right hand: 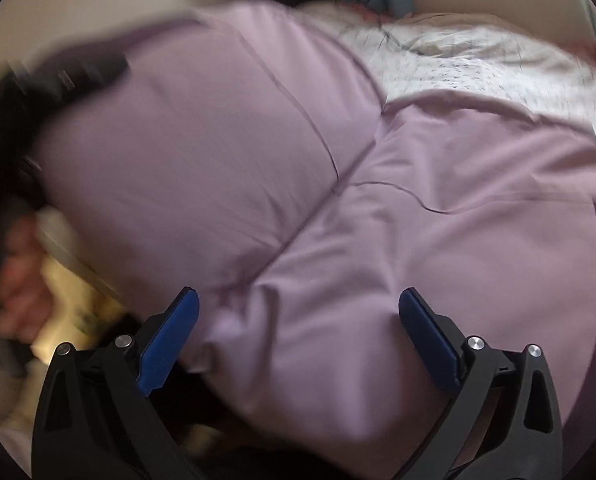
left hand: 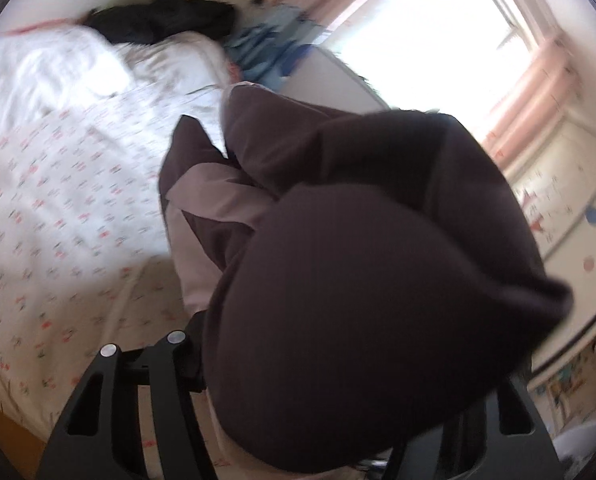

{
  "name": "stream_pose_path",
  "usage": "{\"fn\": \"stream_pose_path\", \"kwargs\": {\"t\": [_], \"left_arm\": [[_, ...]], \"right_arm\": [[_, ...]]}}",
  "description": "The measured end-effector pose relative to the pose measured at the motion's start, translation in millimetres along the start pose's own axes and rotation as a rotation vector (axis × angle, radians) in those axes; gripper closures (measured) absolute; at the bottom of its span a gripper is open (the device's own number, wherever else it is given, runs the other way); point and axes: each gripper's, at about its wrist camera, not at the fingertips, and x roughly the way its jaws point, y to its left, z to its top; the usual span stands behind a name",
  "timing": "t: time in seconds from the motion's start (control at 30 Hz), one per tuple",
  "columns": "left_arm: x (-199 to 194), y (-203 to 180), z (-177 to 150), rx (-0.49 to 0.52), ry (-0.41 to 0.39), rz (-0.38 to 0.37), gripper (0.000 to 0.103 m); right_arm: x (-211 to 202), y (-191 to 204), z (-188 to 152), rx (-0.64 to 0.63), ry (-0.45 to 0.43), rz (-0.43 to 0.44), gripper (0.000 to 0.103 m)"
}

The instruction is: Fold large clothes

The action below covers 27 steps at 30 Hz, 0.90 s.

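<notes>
A large mauve garment [right hand: 258, 140] lies spread over the bed, a seam running across it. My right gripper [right hand: 298, 320] hovers just above it, open, its blue pads [right hand: 170, 344] wide apart and a soft fold of the cloth bulging between them. In the left wrist view the same garment [left hand: 357, 280] looks dark against the window light. It is bunched over my left gripper [left hand: 337, 380] and lifted off the bed. The cloth hides the fingertips; only the black finger arms [left hand: 110, 400] show. A blurred hand [right hand: 18, 288] is at the left edge of the right wrist view.
The bed has a white sheet with small red flowers [left hand: 58, 208] and a white quilt [left hand: 58, 68] at its head. Dark clothes [left hand: 158, 16] and blue clothes [left hand: 266, 48] are piled beyond. A bright window [left hand: 417, 40] with pink curtains [left hand: 537, 92] is to the right.
</notes>
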Motion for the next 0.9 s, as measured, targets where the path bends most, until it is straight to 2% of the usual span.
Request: {"fn": "stream_pose_path", "kwargs": {"t": [0.03, 0.17, 0.2, 0.27, 0.37, 0.4, 0.43, 0.53, 0.6, 0.67, 0.73, 0.77, 0.83, 0.9], "left_arm": [[-13.9, -3.8, -21.5, 0.031, 0.001, -0.012, 0.043], [5.5, -57.6, -32.4, 0.174, 0.016, -0.065, 0.044], [17.3, -64.0, -25.9, 0.203, 0.021, -0.073, 0.044], [33.7, -94.9, -45.2, 0.285, 0.043, -0.094, 0.044], [60.9, -129.0, -70.7, 0.388, 0.089, -0.120, 0.044], [71.7, -142.8, -87.6, 0.438, 0.114, -0.127, 0.044], [80.0, -158.6, -88.9, 0.474, 0.129, -0.129, 0.044], [110.2, -186.3, -131.3, 0.639, 0.209, -0.117, 0.044], [111.3, -207.8, -152.1, 0.722, 0.223, -0.104, 0.044], [112.1, -218.7, -156.4, 0.765, 0.222, -0.098, 0.044], [108.9, -226.9, -155.6, 0.785, 0.224, -0.094, 0.044], [109.3, -224.6, -156.5, 0.799, 0.226, -0.090, 0.044], [113.4, -215.3, -151.2, 0.819, 0.232, -0.084, 0.044], [116.0, -219.4, -138.3, 0.835, 0.241, -0.080, 0.044]], "right_arm": [[-15.4, -9.8, -2.7, 0.045, -0.038, 0.028, 0.006], [-76.3, -65.4, -20.1, 0.290, -0.192, 0.166, 0.006], [-87.8, -90.0, -25.7, 0.387, -0.232, 0.225, 0.006], [-104.0, -138.1, -46.0, 0.595, -0.307, 0.353, 0.006], [-115.8, -187.0, -78.9, 0.831, -0.401, 0.510, 0.006], [-120.2, -192.9, -86.3, 0.857, -0.417, 0.529, 0.006], [-125.1, -201.3, -89.3, 0.870, -0.435, 0.537, 0.006], [-148.3, -210.8, -90.8, 0.863, -0.486, 0.508, 0.006], [-170.8, -209.6, -75.9, 0.802, -0.511, 0.420, 0.006], [-187.2, -206.6, -47.0, 0.704, -0.502, 0.355, 0.006], [-194.5, -191.6, -5.9, 0.589, -0.452, 0.280, 0.006], [-190.8, -183.4, 17.7, 0.526, -0.409, 0.247, 0.006], [-162.6, -165.7, 68.6, 0.405, -0.247, 0.179, 0.006], [-117.1, -156.8, 109.3, 0.344, -0.074, 0.128, 0.006]]}}
